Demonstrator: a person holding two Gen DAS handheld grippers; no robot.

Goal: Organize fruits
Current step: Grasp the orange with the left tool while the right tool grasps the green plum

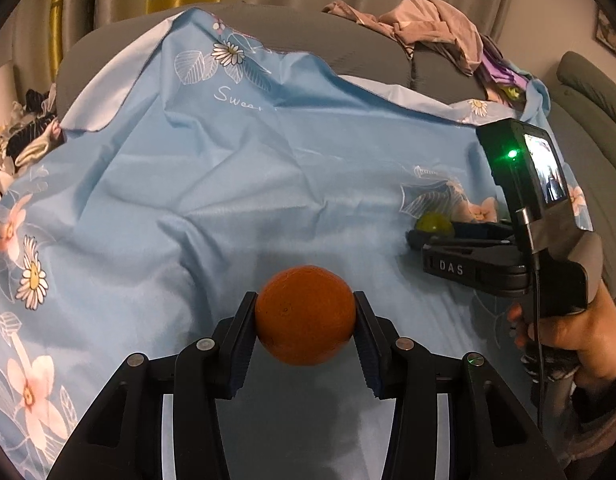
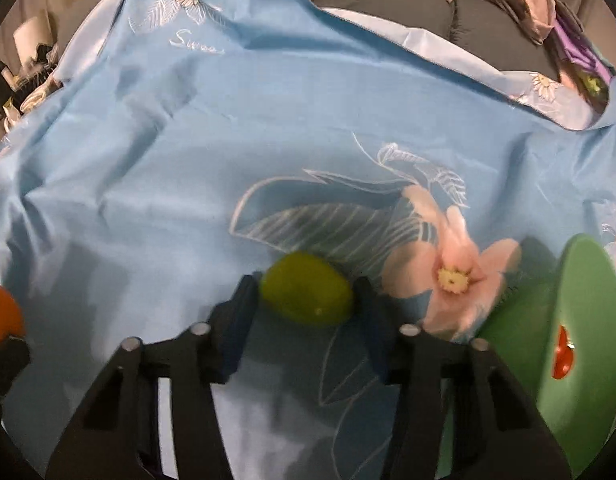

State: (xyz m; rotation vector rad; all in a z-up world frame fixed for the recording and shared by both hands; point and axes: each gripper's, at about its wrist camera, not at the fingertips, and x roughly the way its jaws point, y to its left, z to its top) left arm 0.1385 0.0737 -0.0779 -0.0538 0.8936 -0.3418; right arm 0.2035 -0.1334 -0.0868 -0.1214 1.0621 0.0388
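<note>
Orange (image 1: 305,316) sits clamped in the left hand-held gripper (image 1: 305,320); the right hand-held gripper (image 2: 307,300) pinches a blurred lime (image 2: 307,294). Green bowl (image 2: 580,320) is cut off.

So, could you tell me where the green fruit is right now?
The green fruit sits between the right gripper's fingers over the blue floral cloth, left of the green plate.

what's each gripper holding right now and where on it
The left gripper holds the orange, pads on its two opposite sides at mid-height. The right gripper holds the green fruit, clamped at its two ends.
</note>
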